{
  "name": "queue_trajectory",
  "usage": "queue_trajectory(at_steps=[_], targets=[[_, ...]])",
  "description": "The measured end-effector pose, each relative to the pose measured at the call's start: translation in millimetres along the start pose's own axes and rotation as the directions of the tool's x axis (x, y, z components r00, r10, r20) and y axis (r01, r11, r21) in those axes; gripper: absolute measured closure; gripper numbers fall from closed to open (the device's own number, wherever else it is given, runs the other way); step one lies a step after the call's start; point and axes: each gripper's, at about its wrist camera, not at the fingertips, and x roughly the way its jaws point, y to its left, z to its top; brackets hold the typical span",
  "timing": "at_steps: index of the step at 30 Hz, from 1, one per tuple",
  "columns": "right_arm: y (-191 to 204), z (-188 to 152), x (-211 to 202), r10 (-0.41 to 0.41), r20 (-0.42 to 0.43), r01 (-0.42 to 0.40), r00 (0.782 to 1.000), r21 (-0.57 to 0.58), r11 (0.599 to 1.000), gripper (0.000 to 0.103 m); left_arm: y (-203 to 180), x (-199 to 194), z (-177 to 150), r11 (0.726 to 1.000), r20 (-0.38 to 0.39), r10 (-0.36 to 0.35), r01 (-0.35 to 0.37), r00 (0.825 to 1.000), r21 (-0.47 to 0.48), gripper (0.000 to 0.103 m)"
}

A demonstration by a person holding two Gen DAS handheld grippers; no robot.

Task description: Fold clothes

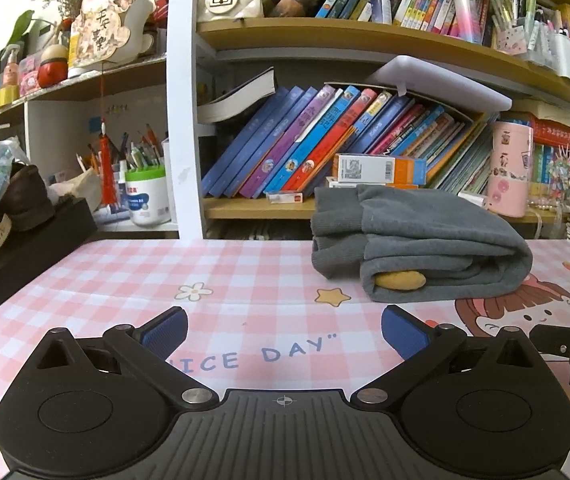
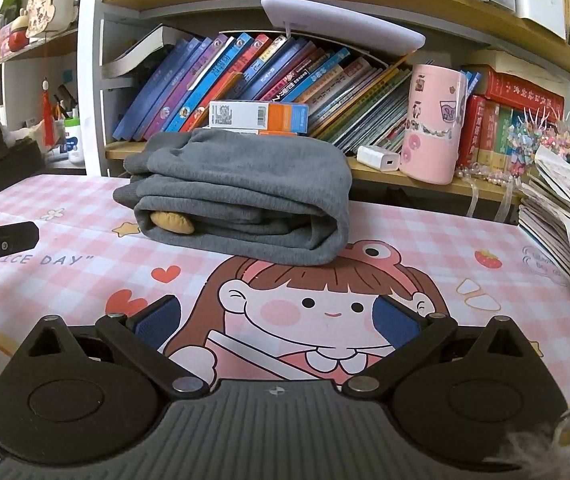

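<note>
While spread wide, both grippers' fingers (image 1: 165,330) hold nothing.

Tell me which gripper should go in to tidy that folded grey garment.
Right, probably. The right gripper is open, with the folded grey garment nearly straight ahead of it. From the left gripper, also open, the garment sits off to its right, across the pink checked mat.

Folded garment (image 1: 425,240) on mat (image 1: 125,280), before bookshelf (image 1: 325,208)
</note>
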Motion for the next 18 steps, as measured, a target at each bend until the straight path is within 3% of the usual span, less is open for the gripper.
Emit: queue_trajectory(at_steps=[18], targets=[[-0.2, -1.4, 0.0, 0.011, -0.016, -0.011, 1.0, 0.011, 1.0, 0.0, -1.9, -0.4, -0.4, 1.0, -0.001, 0.003, -0.003, 1.0, 0.014, 0.0]])
